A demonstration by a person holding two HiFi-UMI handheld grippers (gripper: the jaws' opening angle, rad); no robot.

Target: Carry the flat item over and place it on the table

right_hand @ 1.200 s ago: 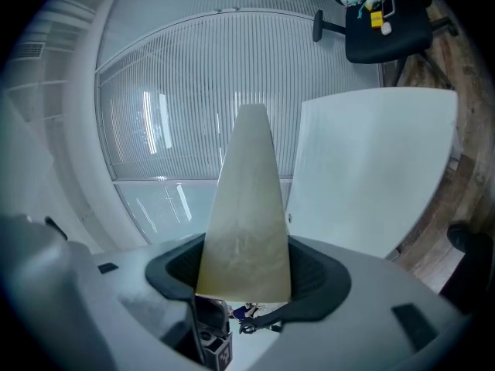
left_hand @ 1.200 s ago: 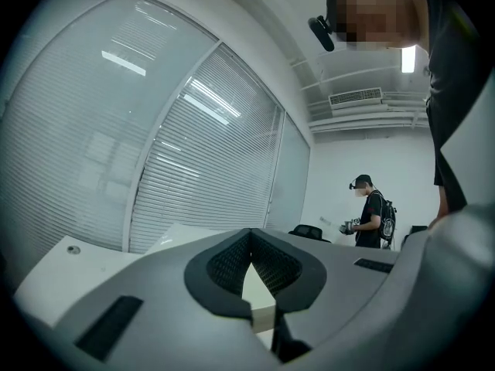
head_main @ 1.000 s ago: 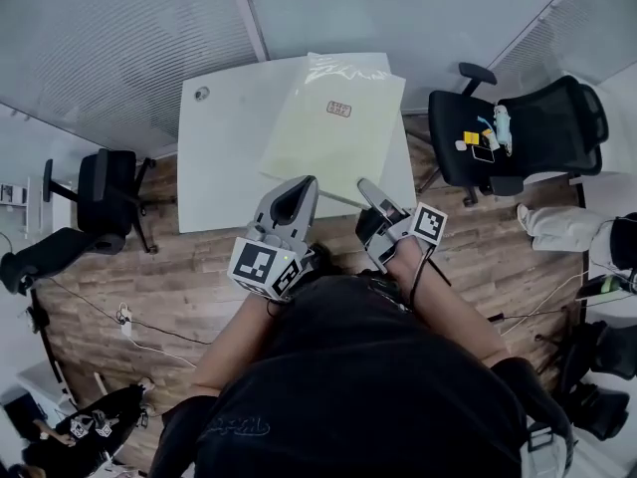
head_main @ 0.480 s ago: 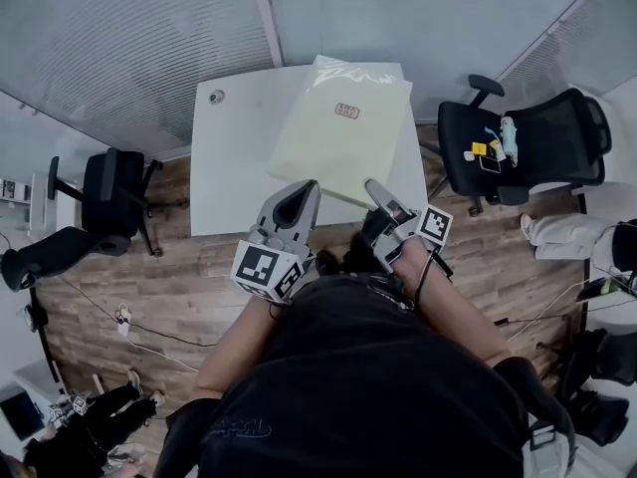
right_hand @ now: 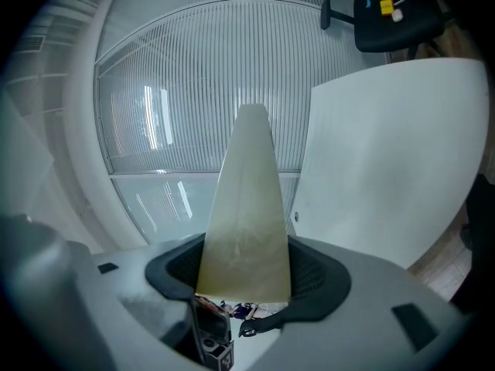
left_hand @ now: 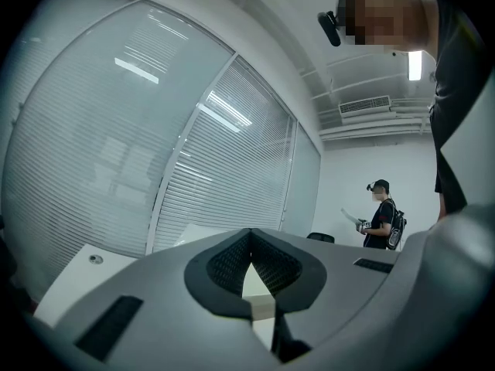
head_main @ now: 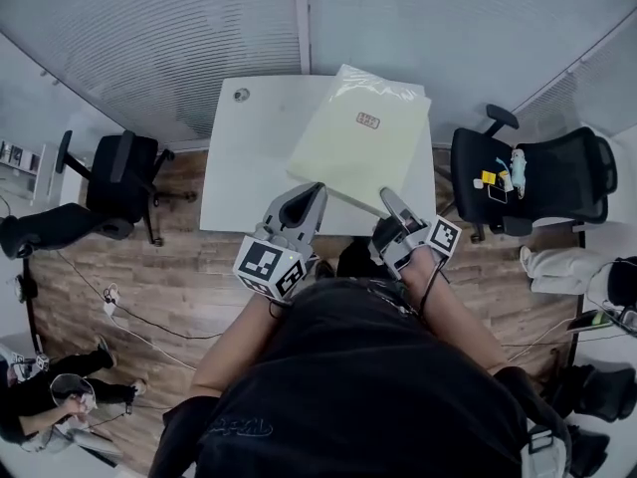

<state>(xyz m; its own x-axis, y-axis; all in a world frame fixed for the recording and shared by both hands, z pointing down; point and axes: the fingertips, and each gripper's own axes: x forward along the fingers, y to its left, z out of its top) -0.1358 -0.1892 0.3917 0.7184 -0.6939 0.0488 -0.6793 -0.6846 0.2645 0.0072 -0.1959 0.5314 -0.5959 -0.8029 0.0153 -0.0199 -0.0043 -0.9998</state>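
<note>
Carrying looks close to finished, as far as the pictures show: the flat item [head_main: 356, 145], a pale yellow-green sheet in clear film with one small label [head_main: 368, 119] on it, is already over the white counter [head_main: 249, 182]. Its far right corner reaches past the counter's right side. I cannot tell whether its underside touches the counter or hangs just above it. The right gripper [head_main: 388, 199] has its jaws clamped on the near right corner, and the right gripper view shows the sheet running out from between the pads. The left gripper [head_main: 315, 187] meets the item's near edge with its jaws drawn together at the tips. A thin pale strip between them in the left gripper view looks like that edge pinched, so I judge both grippers to be holding it. What appears left is lowering it flat if it is not yet down, letting go on both sides and drawing back. By count there is one flat item, one counter with one round grommet [head_main: 242, 95], and two grippers. Two black office chairs [head_main: 119, 172] stand to the left, and one more chair [head_main: 528, 172] to the right carries a few small objects. One other person [head_main: 50, 396] is on the wooden floor at lower left.
</note>
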